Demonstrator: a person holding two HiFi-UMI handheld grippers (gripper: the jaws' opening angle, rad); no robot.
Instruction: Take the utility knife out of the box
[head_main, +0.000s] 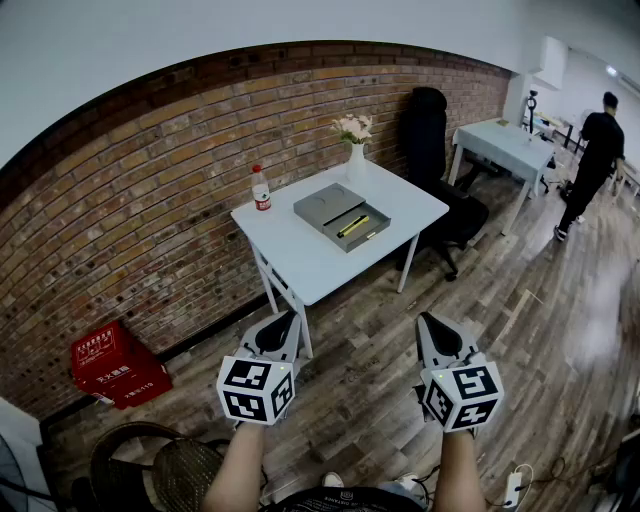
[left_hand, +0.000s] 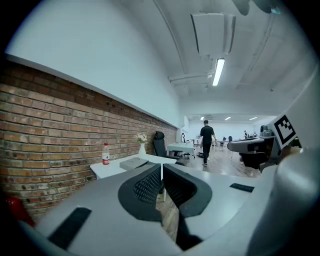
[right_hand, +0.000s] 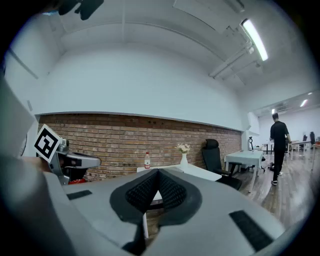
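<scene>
On the far tabletop (head_main: 300, 258) we see one grey box (head_main: 322, 203) lying open, with one yellow utility knife (head_main: 352, 226) inside it. One bottle (head_main: 261, 189) stands left of the box, and one vase of flowers (head_main: 357, 158) stands beyond it. Near us, the left gripper (head_main: 283, 322) and right gripper (head_main: 432, 322) are both closed on nothing, well apart from the tabletop.

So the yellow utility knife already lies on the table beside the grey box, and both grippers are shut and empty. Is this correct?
Not quite. The head view shows the yellow utility knife inside the grey box, not beside it on the table. The rest holds: the left gripper and the right gripper are both shut and empty.
</scene>
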